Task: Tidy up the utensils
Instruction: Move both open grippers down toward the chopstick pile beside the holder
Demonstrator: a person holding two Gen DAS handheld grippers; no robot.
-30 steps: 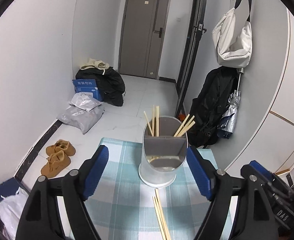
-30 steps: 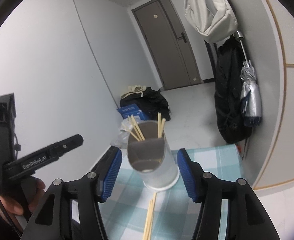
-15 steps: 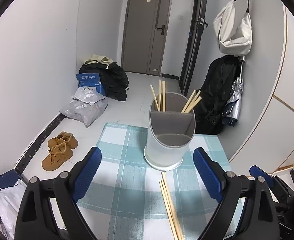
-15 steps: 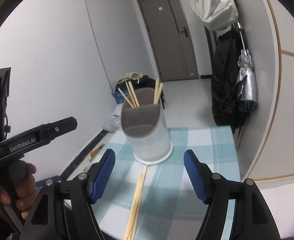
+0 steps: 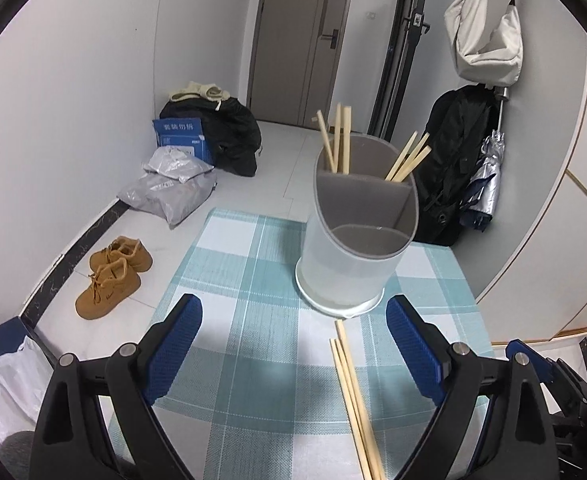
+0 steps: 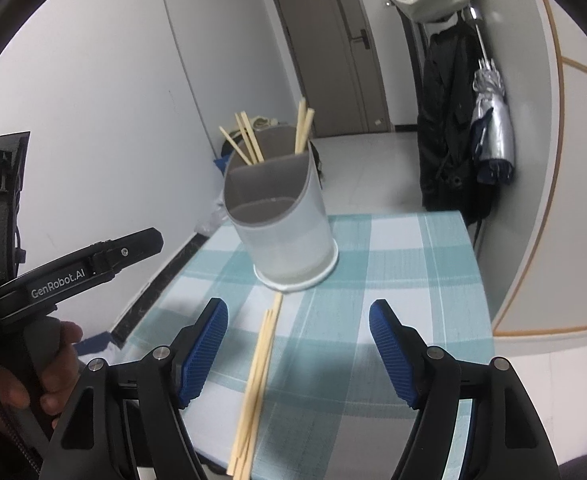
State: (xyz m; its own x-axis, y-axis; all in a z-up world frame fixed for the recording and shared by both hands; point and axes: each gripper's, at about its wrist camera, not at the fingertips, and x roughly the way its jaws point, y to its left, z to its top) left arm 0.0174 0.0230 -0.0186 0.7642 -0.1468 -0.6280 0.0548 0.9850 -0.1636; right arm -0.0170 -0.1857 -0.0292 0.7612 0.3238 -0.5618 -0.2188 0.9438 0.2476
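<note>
A pale grey utensil holder (image 5: 349, 264) with inner dividers stands upright on the teal checked tablecloth (image 5: 233, 280). Wooden chopsticks stick out of its two far compartments (image 5: 339, 140) (image 5: 407, 160); the near compartment looks bare. Several loose chopsticks (image 5: 353, 392) lie on the cloth just in front of the holder. My left gripper (image 5: 293, 306) hovers over the cloth short of the holder, open with nothing between its blue pads. In the right wrist view, the holder (image 6: 289, 236) and the loose chopsticks (image 6: 259, 372) show again. My right gripper (image 6: 298, 308) is open above them, holding nothing.
A hand (image 6: 53, 360) holds the left gripper's black body (image 6: 73, 276) at the left. Beyond the table's far edge, brown shoes (image 5: 111, 276), grey bags (image 5: 169, 188) and a black bag (image 5: 221, 132) lie on the floor. A black coat (image 6: 449, 120) and umbrella (image 6: 491, 120) hang at the right.
Both grippers have sunk toward the table and their jaws have spread wider. The holder now sits higher in both views, and more of the loose chopsticks shows.
</note>
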